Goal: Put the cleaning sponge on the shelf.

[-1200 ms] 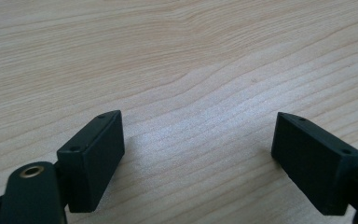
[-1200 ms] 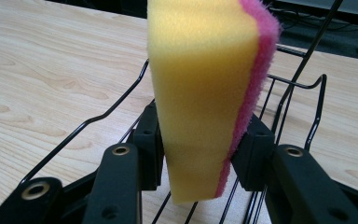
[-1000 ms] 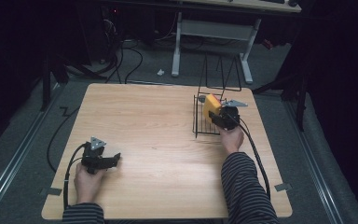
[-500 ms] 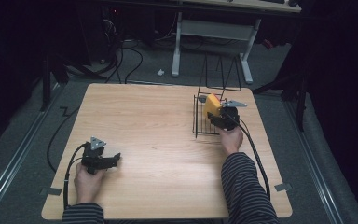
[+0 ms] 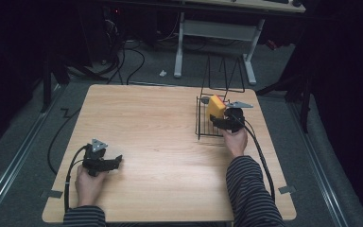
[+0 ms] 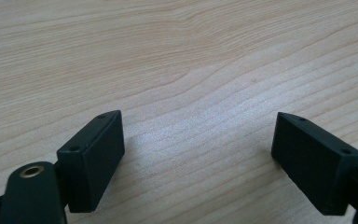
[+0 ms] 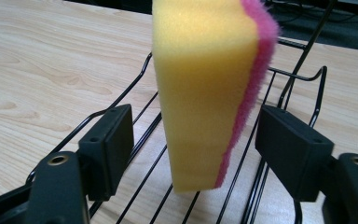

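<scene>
Your right gripper [image 5: 221,121] sits at the black wire rack [image 5: 203,128] on the right half of the bench [image 5: 160,123], and its jaws have just been opening; in the right gripper view they stand wide on either side of the sponge [image 7: 205,93], pads clear of it, so it's released, not grasped. The sponge, yellow with a pink scrub face, stands upright on its edge on the rack wires [image 7: 144,182] between the jaws, pink side toward the right-hand jaw. Looks like placing is done and the step in hand is backing out: pull straight back along the line of the jaws, keep them spread, don't twist, since either pad brushing the sponge would likely tip it. Watch the raised wire rim [image 7: 121,100] just beside the left-hand jaw and the upright wires by the right-hand one; lift a little before going sideways. Open room is toward you and across the bare middle of the bench; the far and right bench edges are near the rack, so don't shove it that way. Your left gripper [image 5: 113,161] rests near the front left corner, jaws wide open over bare wood [image 6: 191,70], holding nothing, well apart from the rack
</scene>
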### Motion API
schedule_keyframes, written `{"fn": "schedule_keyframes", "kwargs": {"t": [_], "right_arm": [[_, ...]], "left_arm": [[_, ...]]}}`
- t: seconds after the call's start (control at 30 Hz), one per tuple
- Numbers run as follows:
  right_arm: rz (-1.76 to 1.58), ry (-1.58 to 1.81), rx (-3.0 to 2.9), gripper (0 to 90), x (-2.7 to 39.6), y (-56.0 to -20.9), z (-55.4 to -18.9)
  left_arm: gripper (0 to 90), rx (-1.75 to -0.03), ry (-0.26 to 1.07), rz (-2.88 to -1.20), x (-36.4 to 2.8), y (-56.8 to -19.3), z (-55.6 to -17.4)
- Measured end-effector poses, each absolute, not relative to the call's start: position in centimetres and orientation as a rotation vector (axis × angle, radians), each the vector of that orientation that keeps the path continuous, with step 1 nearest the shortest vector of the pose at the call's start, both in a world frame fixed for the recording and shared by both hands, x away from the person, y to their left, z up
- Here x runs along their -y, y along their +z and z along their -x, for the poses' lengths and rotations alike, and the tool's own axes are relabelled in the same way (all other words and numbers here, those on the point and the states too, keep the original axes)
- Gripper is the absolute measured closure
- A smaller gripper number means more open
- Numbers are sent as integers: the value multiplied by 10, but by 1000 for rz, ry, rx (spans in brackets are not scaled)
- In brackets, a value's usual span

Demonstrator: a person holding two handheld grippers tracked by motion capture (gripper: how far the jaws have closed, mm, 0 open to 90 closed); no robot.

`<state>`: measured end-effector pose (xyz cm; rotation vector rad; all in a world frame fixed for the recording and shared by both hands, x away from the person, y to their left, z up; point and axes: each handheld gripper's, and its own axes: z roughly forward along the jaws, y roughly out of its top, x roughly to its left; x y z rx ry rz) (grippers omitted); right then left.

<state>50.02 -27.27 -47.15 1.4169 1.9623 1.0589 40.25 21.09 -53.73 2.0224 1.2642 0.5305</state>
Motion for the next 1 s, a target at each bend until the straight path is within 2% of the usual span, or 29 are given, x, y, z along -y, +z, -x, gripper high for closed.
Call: {"fn": "schedule_keyframes", "kwargs": {"t": [0.33,1.0], "right_arm": [[-1415,1080,-1991,235,277,-462,-490],[-1399,1128,-1942,265,298,-435,-462]], "left_arm": [[176,-1264,530,-2022,-211,-537,-403],[177,-1264,530,-2023,-211,-537,-403]]}}
